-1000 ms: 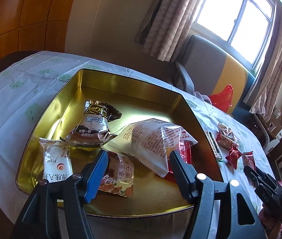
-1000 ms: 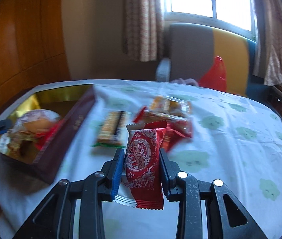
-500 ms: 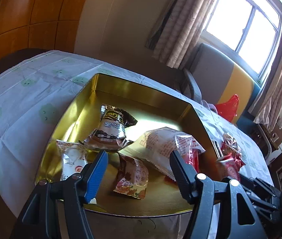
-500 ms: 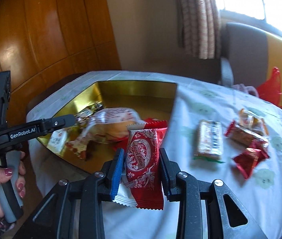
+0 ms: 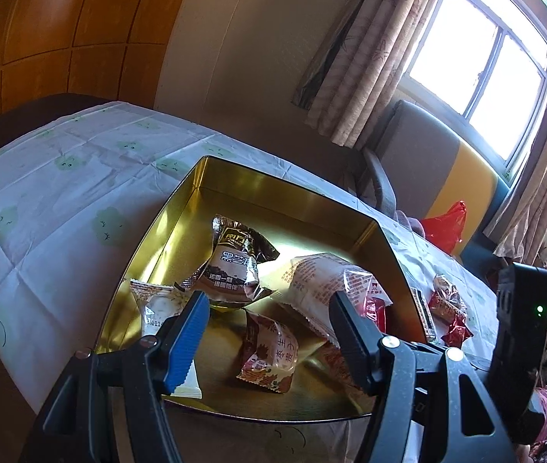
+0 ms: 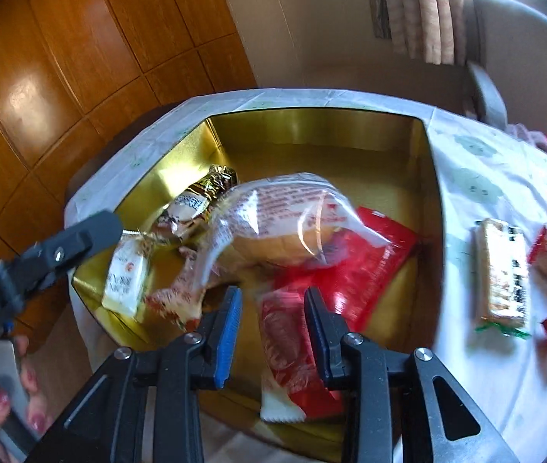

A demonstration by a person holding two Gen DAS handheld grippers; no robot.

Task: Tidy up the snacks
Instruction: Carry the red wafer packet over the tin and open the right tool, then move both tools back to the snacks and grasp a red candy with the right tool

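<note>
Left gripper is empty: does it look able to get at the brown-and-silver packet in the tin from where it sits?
Probably yes. The left gripper is open over the gold tin, and the brown-and-silver packet lies just ahead of its fingertips, uncovered, with nothing in between.

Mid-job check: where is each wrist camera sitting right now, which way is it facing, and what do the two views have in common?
Left wrist: sits behind the open left gripper, looking down across the gold tin toward the window; the right gripper's body shows at the right edge.
Right wrist: sits behind the right gripper, shut on a red snack packet, looking down into the tin from its near edge; the left gripper and a hand show at left.
Shared: the tin, the large clear-wrapped pastry, the loose snacks on the tablecloth.
</note>
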